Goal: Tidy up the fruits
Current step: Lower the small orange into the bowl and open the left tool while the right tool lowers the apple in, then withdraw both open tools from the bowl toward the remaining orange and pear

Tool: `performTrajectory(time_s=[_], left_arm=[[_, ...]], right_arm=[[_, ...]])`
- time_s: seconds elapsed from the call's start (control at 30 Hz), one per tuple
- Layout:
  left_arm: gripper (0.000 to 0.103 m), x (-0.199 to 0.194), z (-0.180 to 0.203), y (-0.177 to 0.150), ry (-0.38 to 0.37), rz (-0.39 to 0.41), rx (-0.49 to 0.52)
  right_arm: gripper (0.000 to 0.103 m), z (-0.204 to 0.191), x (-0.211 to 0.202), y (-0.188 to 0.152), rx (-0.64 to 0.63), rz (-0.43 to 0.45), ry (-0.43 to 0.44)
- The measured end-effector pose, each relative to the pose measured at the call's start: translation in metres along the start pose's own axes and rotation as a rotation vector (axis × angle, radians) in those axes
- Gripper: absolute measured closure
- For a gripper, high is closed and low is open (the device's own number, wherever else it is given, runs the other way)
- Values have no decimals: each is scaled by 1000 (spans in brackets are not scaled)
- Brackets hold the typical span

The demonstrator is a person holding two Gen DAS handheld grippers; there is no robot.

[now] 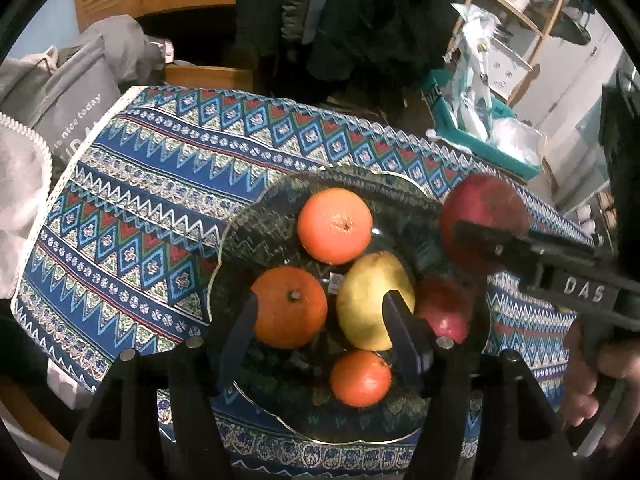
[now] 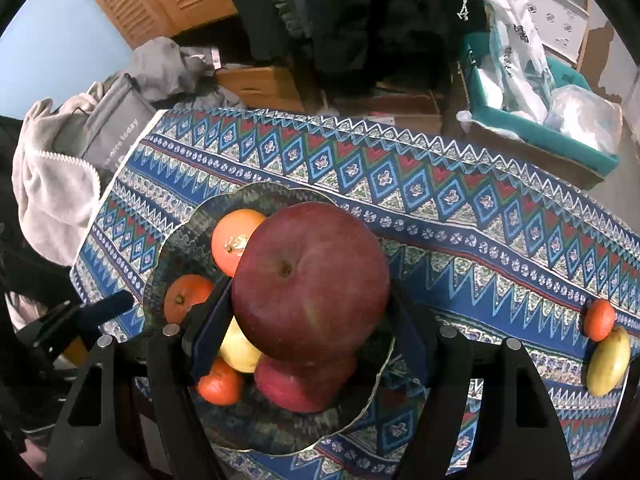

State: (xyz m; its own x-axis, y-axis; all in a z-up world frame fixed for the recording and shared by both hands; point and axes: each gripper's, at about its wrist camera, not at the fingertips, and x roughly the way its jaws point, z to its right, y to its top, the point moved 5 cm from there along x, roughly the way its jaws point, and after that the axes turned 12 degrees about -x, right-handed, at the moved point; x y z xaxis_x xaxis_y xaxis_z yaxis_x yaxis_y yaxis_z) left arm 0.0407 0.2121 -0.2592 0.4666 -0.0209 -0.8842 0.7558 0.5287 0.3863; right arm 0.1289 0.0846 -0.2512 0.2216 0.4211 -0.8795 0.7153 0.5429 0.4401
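- Cluttered room behind it all: wooden louvred doors, dark coats hanging, a teal bin [image 2: 552,132] stuffed with plastic bags, and a grey hoodie dumped off the left end of the table.
- Tablecloth [image 1: 160,184] is a woven-looking blue zigzag-and-diamond print with a white scalloped edge, so it should be grippy enough that nothing rolls far.
- Dark glass plate [image 1: 240,232] with a wavy gilt rim holds three oranges, a yellow-green apple [image 1: 368,292] and a smaller red apple [image 1: 444,312], all packed close together.
- Right gripper [image 2: 312,320] is clamped on the big red apple [image 2: 312,276], stem up, smooth waxy skin, hanging right over the plate above the smaller red one.
- Left gripper [image 1: 320,316] has its jaws part open with nothing pinched; they straddle the nearest orange [image 1: 290,308] and I'd say they aren't touching it.
- Looks like the step is dropping the big apple into the pile. Next move needs a gentle lowering into a gap, because round, slick fruit on glass will shove its neighbours or roll off the shallow rim.
- Still out on the cloth at the far right: a small tangerine [image 2: 599,319] touching a yellowish mango-shaped fruit [image 2: 608,362]. Those probably go next.
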Motion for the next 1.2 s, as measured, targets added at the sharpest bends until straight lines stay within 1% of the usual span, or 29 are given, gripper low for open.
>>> performTrajectory(time_s=[0.1, 0.2, 0.4, 0.63, 0.9, 1.03, 1.2], left_arm=[[37, -4, -5, 8, 11, 33, -21], [37, -7, -11, 15, 6, 57, -63], [37, -13, -15, 24, 13, 102, -82], [37, -18, -13, 27, -8, 113, -98], [37, -33, -5, 29, -18, 146, -80], [34, -40, -1, 30, -34, 151, -84], [34, -56, 13, 30, -48, 181, -54]], right_arm=[[28, 1, 5, 0, 12, -8, 8], [28, 1, 11, -1, 20, -20, 15], [28, -1, 22, -4, 21, -50, 10], [28, -3, 16, 3, 8, -19, 7], [28, -6, -12, 11, -32, 37, -46], [28, -6, -34, 17, -43, 81, -79], [28, -6, -67, 21, -76, 136, -150]])
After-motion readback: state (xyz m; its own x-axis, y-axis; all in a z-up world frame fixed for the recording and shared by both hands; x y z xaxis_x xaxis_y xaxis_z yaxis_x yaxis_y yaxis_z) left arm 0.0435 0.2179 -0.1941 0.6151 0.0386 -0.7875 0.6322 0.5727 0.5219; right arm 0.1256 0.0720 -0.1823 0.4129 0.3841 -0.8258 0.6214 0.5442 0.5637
